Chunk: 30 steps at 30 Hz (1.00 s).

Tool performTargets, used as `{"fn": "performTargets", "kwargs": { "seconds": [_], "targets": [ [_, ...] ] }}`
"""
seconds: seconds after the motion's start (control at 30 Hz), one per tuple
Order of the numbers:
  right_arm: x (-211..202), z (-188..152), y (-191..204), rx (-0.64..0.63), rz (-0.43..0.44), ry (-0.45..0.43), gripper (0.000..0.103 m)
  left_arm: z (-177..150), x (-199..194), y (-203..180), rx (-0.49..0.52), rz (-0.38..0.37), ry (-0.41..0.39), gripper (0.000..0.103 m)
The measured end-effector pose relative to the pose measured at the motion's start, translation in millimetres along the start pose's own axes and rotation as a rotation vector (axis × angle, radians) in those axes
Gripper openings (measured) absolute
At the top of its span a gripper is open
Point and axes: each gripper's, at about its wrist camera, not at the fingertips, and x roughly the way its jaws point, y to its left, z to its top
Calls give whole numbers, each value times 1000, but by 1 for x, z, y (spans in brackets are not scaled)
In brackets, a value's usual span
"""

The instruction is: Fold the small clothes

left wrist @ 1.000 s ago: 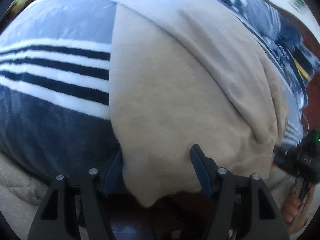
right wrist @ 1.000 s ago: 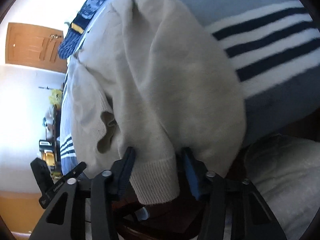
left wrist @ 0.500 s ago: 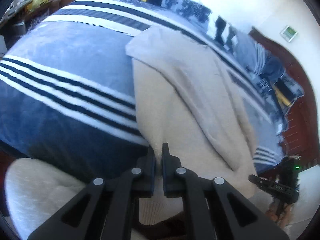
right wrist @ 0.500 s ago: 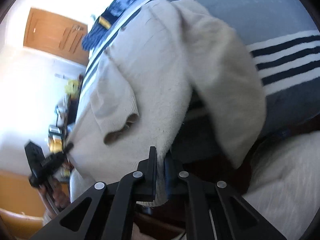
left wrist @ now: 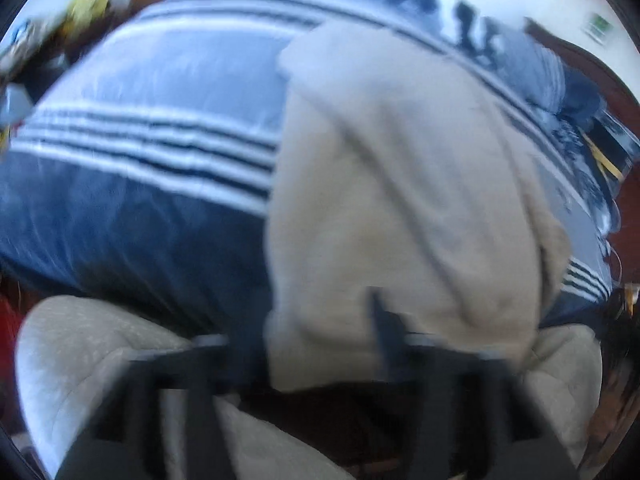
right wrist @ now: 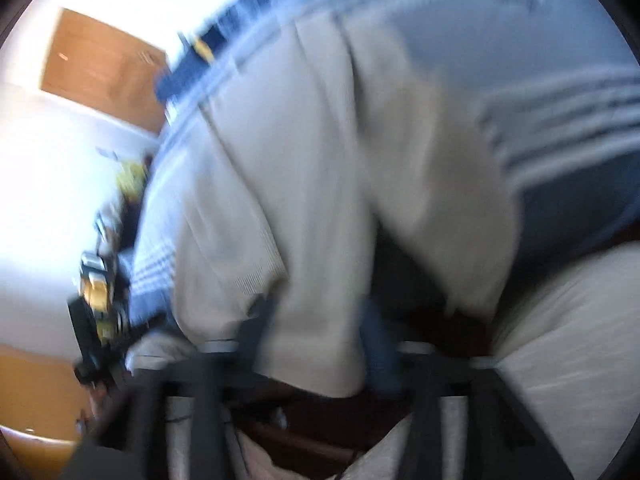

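Note:
A beige knit sweater (left wrist: 392,184) lies on a blue bedspread with white and navy stripes (left wrist: 152,152), its bottom hem hanging over the near edge. Both views are blurred by motion. My left gripper (left wrist: 316,332) is open, its fingers spread to either side of the hem's left part. In the right wrist view the same sweater (right wrist: 304,168) shows with a folded sleeve on the left. My right gripper (right wrist: 316,332) is open too, its fingers on either side of the hem's right corner. The other gripper (right wrist: 96,320) shows at the left edge.
A cream quilted cover (left wrist: 80,364) hangs below the bed's near edge; it also shows in the right wrist view (right wrist: 560,340). Dark blue pillows (left wrist: 560,80) lie at the bed's far end. A wooden door (right wrist: 100,68) and cluttered furniture (right wrist: 128,184) stand beyond.
Half a second ago both grippers were shut on the sweater's hem and lifting it. Now both have opened and the hem hangs between their spread fingers.

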Motion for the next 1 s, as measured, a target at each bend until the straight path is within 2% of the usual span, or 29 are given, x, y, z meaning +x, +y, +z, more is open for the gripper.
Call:
{"fn": "performTargets", "kwargs": {
  "seconds": [0.07, 0.17, 0.3, 0.4, 0.5, 0.6, 0.63, 0.7, 0.8, 0.9, 0.93, 1.0],
  "targets": [
    [-28, 11, 2, -40, -17, -93, 81, -8, -16, -27, 65, -45, -28, 72],
    [-43, 26, -4, -31, -30, -166, 80, -6, -28, -78, 137, -135, -25, 73],
    [-41, 39, -39, 49, -30, -201, 80, -5, -12, -142, 181, -260, 41, 73],
    [-41, 42, -59, 96, -83, -269, 80, 2, 14, -196, 224, -329, 109, 73],
    [-48, 43, -81, 160, -22, -280, 80, -6, 45, -239, 271, -351, 162, 73],
    [-63, 42, -78, 125, -6, -348, 80, -16, 80, -271, 289, -351, 223, 73],
    [-67, 41, -73, 110, -17, -373, 80, -18, 93, -281, 297, -353, 257, 73],
    [-74, 39, -69, 82, -66, -413, 89, -22, 114, -294, 300, -324, 298, 73],
    [-77, 39, -67, 60, -185, -467, 94, -25, 136, -304, 276, -302, 317, 73],
    [-84, 39, -68, 39, -213, -534, 95, -28, 144, -310, 253, -293, 315, 73],
    [-85, 40, -69, 42, -225, -548, 95, -29, 145, -312, 245, -291, 303, 71],
    [-87, 43, -77, 69, -211, -558, 95, -31, 146, -314, 239, -299, 302, 52]
  ]
}}
